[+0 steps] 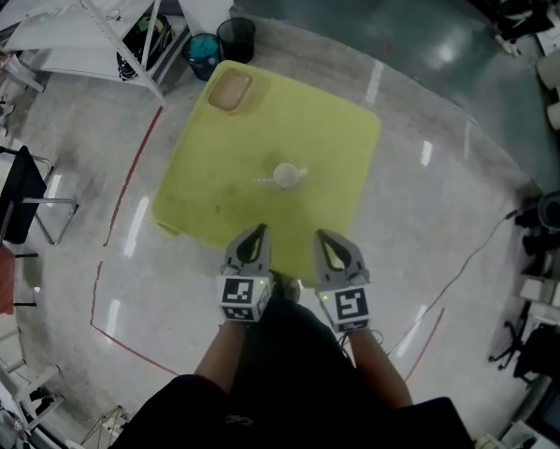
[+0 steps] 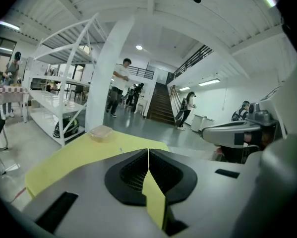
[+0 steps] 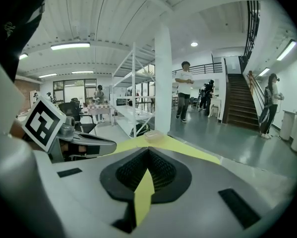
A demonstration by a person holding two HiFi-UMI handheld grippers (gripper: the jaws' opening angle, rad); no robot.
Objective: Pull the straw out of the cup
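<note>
**A:** Where do we stand on this one?

**B:** Right at the start, by my reading. The cup (image 1: pixel 286 174) sits upright near the middle of the table (image 1: pixel 340 129), white with an open top. A thin pale straw (image 1: pixel 265 181) seems to lean out of it toward the table's left side. It's tiny from up here, so I can't vouch for more than that.

**A:** So nothing's been pulled?

**B:** Nothing. Both claws are at the table's near edge, well short of the middle. The left gripper (image 1: pixel 256 235) has its jaws pressed together with nothing between them. The right gripper (image 1: pixel 327 241) is the same, closed and empty.

**A:** What's left?

**B:** All of it, I'd judge: reach in over the table, open up, pinch the straw and draw it clear.

**A:** Anything else on the table?

**B:** Just a shallow container (image 1: pixel 230 91) at the far left corner.
</note>
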